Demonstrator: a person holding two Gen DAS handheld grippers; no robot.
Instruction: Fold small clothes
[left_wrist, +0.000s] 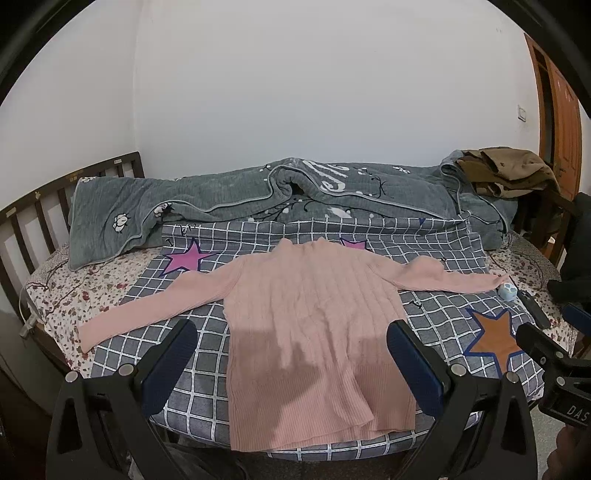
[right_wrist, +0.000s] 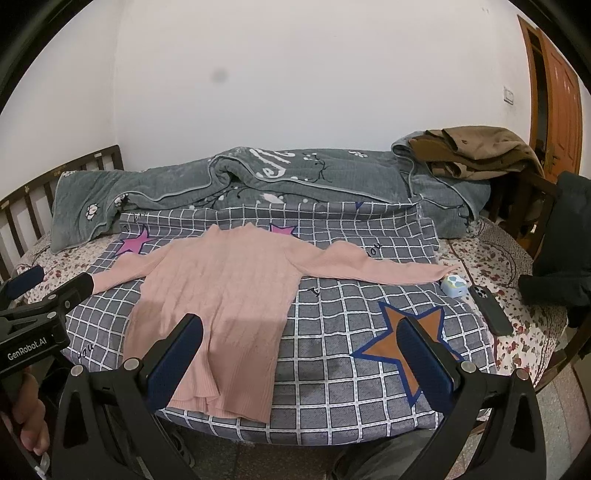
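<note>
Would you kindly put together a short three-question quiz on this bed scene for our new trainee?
1. True or false: the pink sweater lies flat on the checked blanket with both sleeves spread out.
2. Multiple choice: what lies next to the tip of the sleeve on the right of the view? A) a folded towel B) a small light-blue object with a dark phone beside it C) a book
3. In what state are the left hand-held gripper and the right hand-held gripper?

Key: 1 true; 2 B; 3 both open, above the bed's near edge, holding nothing.
</note>
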